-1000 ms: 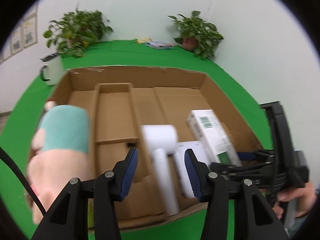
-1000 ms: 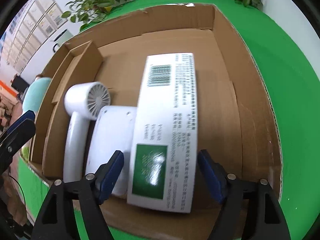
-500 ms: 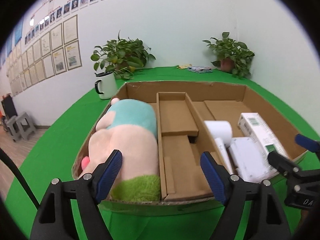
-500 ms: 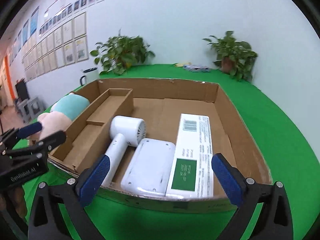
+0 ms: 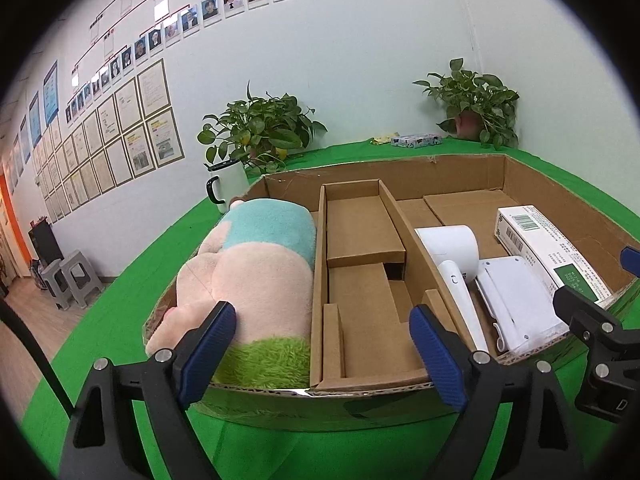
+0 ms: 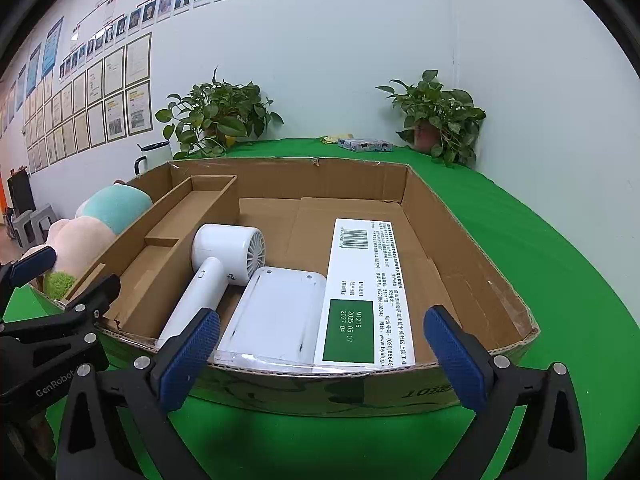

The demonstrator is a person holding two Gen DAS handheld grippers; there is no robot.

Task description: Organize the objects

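Both the left gripper (image 5: 322,350) and the right gripper (image 6: 320,354) hang released and empty just in front of the near wall of the cardboard box (image 6: 472,240), which sits on the green table (image 6: 560,280). The plush toy (image 5: 256,276) fills the left compartment, the middle divider section (image 5: 360,264) is bare, and the white hair dryer (image 6: 218,268), the white flat device (image 6: 276,316) and the long white carton (image 6: 364,288) lie side by side at the right. The sorting looks essentially finished, so the person does well to keep both tools clear of the box rim and, if anything is tidied, to nudge only the carton squarely against the device without disturbing the dryer.
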